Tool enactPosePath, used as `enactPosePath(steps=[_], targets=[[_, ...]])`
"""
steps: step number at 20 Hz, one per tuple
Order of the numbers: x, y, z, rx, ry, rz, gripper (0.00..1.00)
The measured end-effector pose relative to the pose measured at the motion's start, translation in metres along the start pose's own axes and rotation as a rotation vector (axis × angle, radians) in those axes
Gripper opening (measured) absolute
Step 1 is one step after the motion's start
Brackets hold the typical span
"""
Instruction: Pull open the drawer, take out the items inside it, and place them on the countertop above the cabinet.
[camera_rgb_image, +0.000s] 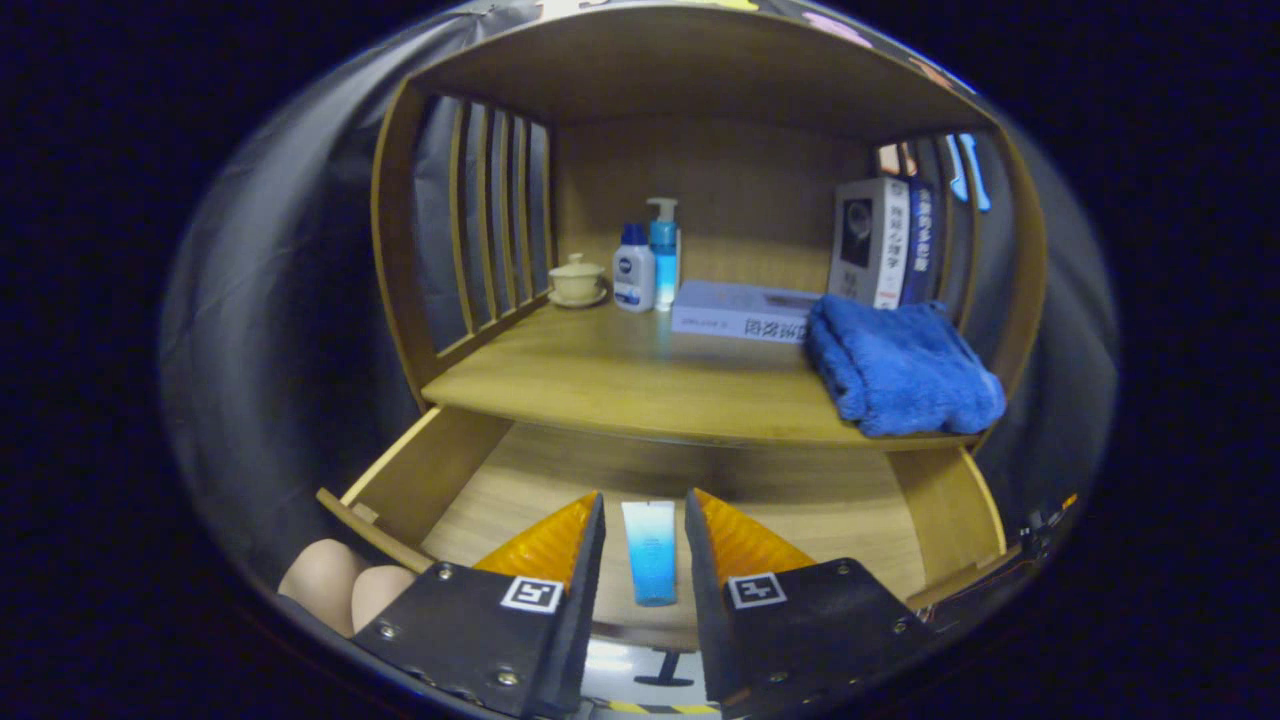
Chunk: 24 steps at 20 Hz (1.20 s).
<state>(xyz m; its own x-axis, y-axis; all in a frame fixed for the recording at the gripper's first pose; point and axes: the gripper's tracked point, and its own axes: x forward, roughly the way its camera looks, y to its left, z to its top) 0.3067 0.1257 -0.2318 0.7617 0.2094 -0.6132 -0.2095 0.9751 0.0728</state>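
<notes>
At lower centre of the frame, the gripper stands narrowly open astride the blue tube in the pulled-out drawer; clear surface lies above, left of the towel.

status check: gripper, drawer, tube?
Gripper open, fingers straddling blue tube. Drawer pulled open, tube lying flat inside. Nothing blocking.
</notes>
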Motion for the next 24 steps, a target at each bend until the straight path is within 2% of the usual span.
enactPosePath(steps=[5,6,9,12,16,20,22,23,24], targets=[[0.043,0.002,-0.028,-0.052,0.199,0.009,0.46],[0.049,-0.001,-0.036,-0.068,0.237,0.008,0.53],[0.059,-0.004,-0.058,-0.076,0.344,0.003,0.55],[0.07,-0.008,-0.069,-0.063,0.391,-0.019,0.55],[0.069,-0.002,-0.086,-0.06,0.484,0.018,0.55],[0.067,-0.001,-0.096,-0.103,0.56,0.02,0.55],[0.07,-0.007,-0.101,-0.161,0.568,-0.007,0.55],[0.07,-0.007,-0.097,-0.179,0.561,-0.008,0.53],[0.068,-0.008,-0.099,-0.193,0.561,-0.01,0.46]])
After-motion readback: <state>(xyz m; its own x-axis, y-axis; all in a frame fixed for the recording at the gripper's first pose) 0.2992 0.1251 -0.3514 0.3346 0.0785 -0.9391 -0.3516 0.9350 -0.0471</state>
